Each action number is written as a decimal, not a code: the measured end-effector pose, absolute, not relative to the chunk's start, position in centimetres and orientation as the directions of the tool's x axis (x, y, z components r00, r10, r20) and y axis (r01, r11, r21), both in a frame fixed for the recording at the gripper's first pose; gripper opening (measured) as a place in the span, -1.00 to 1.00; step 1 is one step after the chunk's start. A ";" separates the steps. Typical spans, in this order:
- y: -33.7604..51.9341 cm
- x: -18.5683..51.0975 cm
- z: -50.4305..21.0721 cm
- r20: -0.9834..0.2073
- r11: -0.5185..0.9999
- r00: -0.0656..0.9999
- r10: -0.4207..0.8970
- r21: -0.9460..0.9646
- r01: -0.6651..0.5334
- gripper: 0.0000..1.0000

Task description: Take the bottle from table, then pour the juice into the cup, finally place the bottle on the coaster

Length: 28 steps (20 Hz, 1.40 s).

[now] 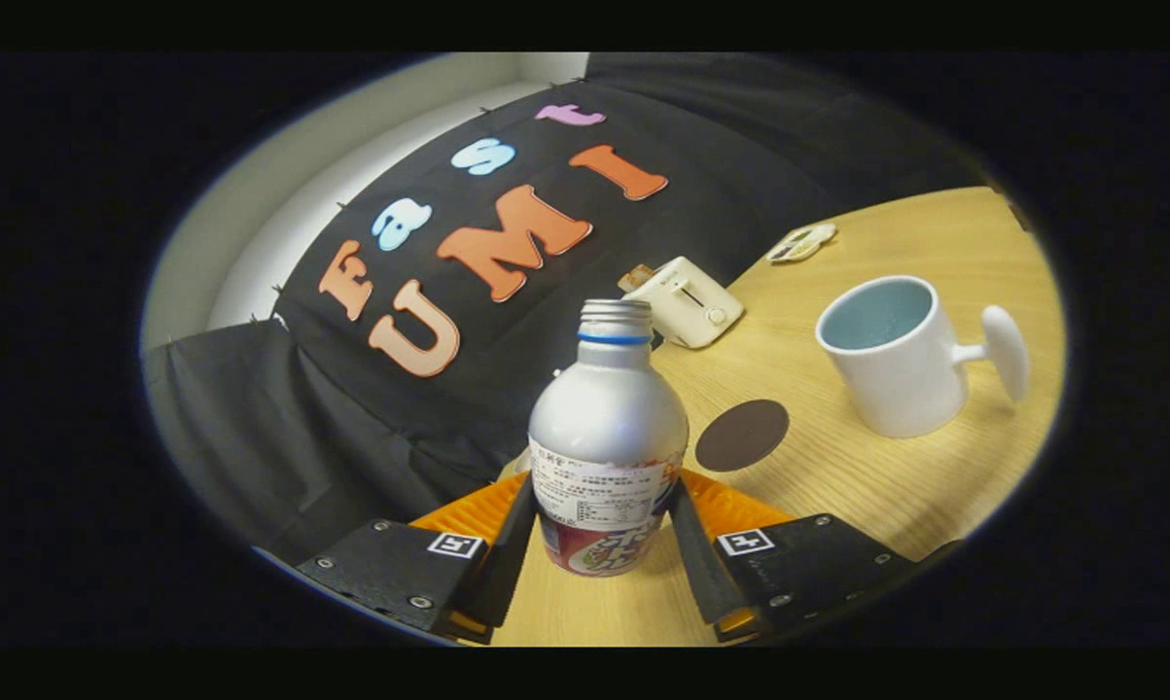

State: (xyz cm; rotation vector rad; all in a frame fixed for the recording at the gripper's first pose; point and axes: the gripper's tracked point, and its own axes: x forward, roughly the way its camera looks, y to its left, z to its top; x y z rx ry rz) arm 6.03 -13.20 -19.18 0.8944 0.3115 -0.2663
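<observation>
A silver bottle (607,428) with an open threaded neck and a printed label stands between my two fingers, and my gripper (601,530) is shut on the bottle's lower body. The whole view leans, so the bottle and table look tilted. A white cup (896,360) with a pale blue inside and a knobbed handle stands on the table beyond the fingers, to the right. A dark round coaster (742,435) lies flat on the table between the bottle and the cup.
A white toaster (687,301) with toast in it stands at the back of the wooden table (896,486), near the black cloth wall. A small flat white item (801,243) lies farther back to the right.
</observation>
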 end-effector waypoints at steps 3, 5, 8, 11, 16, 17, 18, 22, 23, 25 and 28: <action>-13.2 6.0 -19.2 -0.370 0.530 0.924 -0.092 0.768 0.360 0.45; -12.9 6.1 -18.9 -0.358 0.477 0.931 -0.076 0.807 0.349 0.45; -12.5 6.5 -18.6 -0.351 0.400 0.935 -0.052 0.850 0.342 0.45; -12.7 6.3 -18.2 -0.339 0.297 0.940 -0.048 0.893 0.337 0.45; -14.8 6.4 -17.4 -0.327 0.190 0.940 -0.101 0.921 0.341 0.45; -15.1 6.5 -17.2 -0.322 0.169 0.940 -0.107 0.926 0.337 0.45; -15.5 6.7 -17.2 -0.322 0.155 0.940 -0.111 0.929 0.336 0.45; -16.7 6.3 -18.2 -0.335 0.075 0.934 -0.125 0.935 0.345 0.45; -16.9 6.3 -18.2 -0.330 0.049 0.935 -0.129 0.940 0.338 0.45; -17.2 5.9 -18.0 -0.324 0.025 0.937 -0.135 0.944 0.330 0.45; -18.0 5.5 -18.3 -0.329 -0.011 0.933 -0.144 0.943 0.331 0.44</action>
